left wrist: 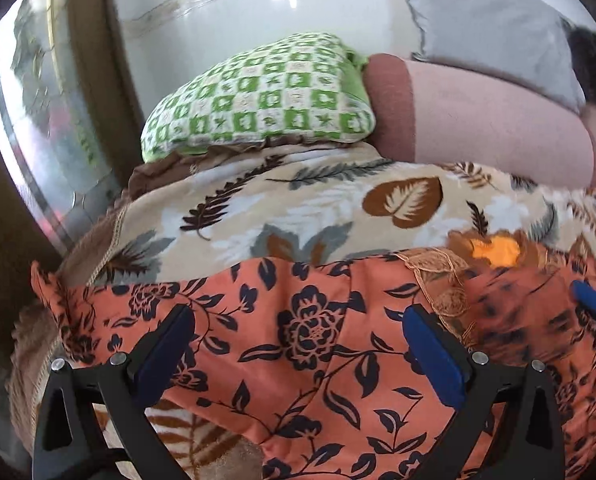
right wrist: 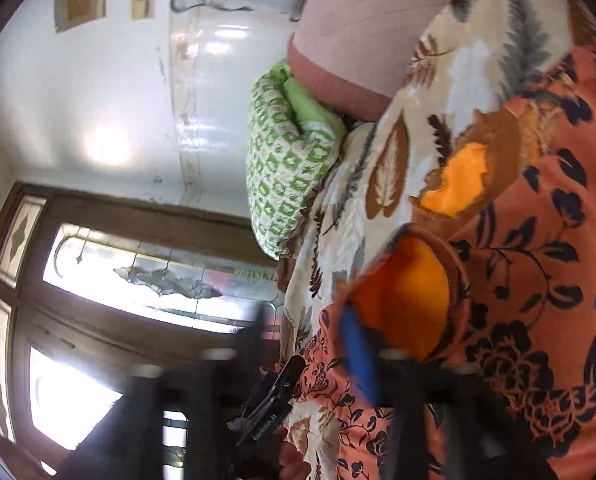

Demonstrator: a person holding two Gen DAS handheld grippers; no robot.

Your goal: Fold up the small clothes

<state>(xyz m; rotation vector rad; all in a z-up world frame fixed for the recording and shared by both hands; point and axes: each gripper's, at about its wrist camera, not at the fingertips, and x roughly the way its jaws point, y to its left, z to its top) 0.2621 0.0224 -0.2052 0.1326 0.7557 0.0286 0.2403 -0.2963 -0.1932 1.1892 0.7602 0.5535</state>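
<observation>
An orange garment with a dark floral print (left wrist: 318, 328) lies spread on a leaf-patterned blanket (left wrist: 298, 204). Its lace neckline with bright orange lining (left wrist: 494, 252) is at the right. My left gripper (left wrist: 298, 340) is open just above the garment, blue-padded fingers wide apart and empty. In the right wrist view the image is tilted and blurred. The garment (right wrist: 538, 280) fills the right side, its orange lining (right wrist: 402, 292) showing at the neck. My right gripper (right wrist: 362, 364) is at the neckline; one blue pad (right wrist: 358, 356) shows, and its state is unclear.
A green checked pillow (left wrist: 266, 96) and a pink bolster (left wrist: 478, 120) lie at the bed's far end against a white wall. A grey pillow (left wrist: 490, 24) is behind. A window (right wrist: 138, 272) is to the left. A dark hair clip (right wrist: 274, 400) lies near the blanket's edge.
</observation>
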